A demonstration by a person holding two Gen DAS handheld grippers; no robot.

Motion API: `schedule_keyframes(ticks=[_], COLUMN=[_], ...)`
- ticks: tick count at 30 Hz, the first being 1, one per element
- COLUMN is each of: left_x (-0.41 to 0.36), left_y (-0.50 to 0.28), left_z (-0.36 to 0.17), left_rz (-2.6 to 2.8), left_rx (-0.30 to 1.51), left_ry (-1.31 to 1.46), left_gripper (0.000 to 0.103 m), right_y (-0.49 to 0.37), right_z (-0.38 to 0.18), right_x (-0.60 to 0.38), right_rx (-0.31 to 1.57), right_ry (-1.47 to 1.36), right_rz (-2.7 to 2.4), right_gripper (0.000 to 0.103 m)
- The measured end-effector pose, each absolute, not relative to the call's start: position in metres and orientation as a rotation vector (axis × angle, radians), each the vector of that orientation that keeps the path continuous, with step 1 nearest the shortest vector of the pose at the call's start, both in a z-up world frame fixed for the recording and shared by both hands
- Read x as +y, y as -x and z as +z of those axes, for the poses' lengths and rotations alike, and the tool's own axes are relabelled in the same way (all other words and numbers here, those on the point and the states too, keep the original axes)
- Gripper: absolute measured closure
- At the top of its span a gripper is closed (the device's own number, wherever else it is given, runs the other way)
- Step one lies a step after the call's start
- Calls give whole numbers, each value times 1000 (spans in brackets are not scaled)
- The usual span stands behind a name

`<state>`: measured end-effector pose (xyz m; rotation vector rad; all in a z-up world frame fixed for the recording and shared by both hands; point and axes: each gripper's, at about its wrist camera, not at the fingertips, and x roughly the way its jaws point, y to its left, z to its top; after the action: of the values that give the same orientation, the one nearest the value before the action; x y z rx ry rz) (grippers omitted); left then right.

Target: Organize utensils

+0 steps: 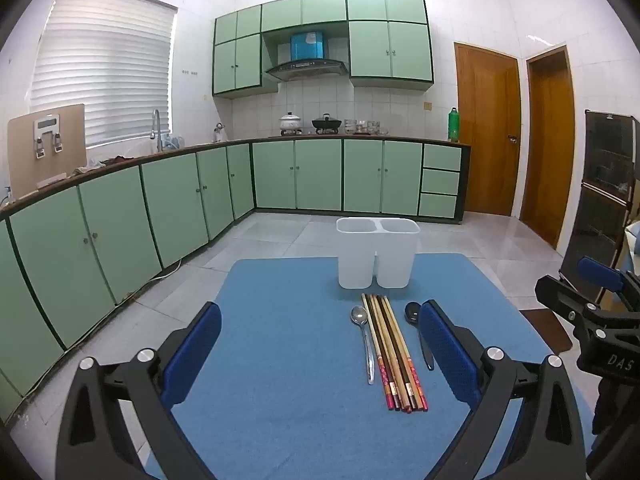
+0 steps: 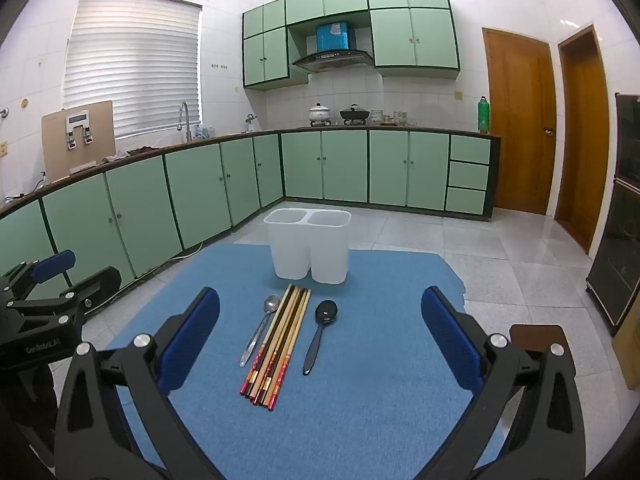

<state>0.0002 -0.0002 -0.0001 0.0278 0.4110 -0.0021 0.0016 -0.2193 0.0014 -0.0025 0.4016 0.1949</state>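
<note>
The left gripper [image 1: 320, 344] hangs over the near edge of a blue mat [image 1: 280, 400], its jaws spread wide with nothing between the blue pads; it tilts gently downward toward the table. Just ahead of it and a little toward its right finger lies a metal spoon [image 1: 362, 332], bowl pointing away, handle toward the tongs. Touching the spoon's right side is a bundle of chopsticks [image 1: 394, 356], laid side by side with their red decorated ends nearest the tongs. Right of the bundle, partly hidden behind the left gripper's right finger, is a black spoon [image 2: 322, 326]; from the right wrist view it lies apart from the chopsticks, bowl away. Beyond all the utensils, past their far tips and near the mat's far edge, stands a white two-compartment holder [image 1: 378, 256], upright, both compartments open at the top. The right gripper [image 2: 320, 344] hovers over the same near edge, to the right of the left one, its jaws also stretched wide and holding nothing; the chopsticks and the black spoon lie ahead between its fingers, the holder straight beyond and slightly left.
</note>
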Motion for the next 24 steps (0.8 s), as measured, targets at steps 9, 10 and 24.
schedule_keyframes(ticks=[9, 10, 24], left_x=[-4, -3, -1], left_y=[0, 1, 2], left_z=[1, 3, 4], left_rz=[4, 2, 4], left_rx=[404, 404, 401], left_ry=[-24, -24, -29], left_gripper=[6, 6, 6], right_y=[-2, -2, -1], right_z=[2, 2, 1], right_x=[-220, -220, -222], right_rx=[400, 400, 400], right_ry=[0, -1, -3], right_rz=[196, 196, 195], right_gripper=[5, 5, 5])
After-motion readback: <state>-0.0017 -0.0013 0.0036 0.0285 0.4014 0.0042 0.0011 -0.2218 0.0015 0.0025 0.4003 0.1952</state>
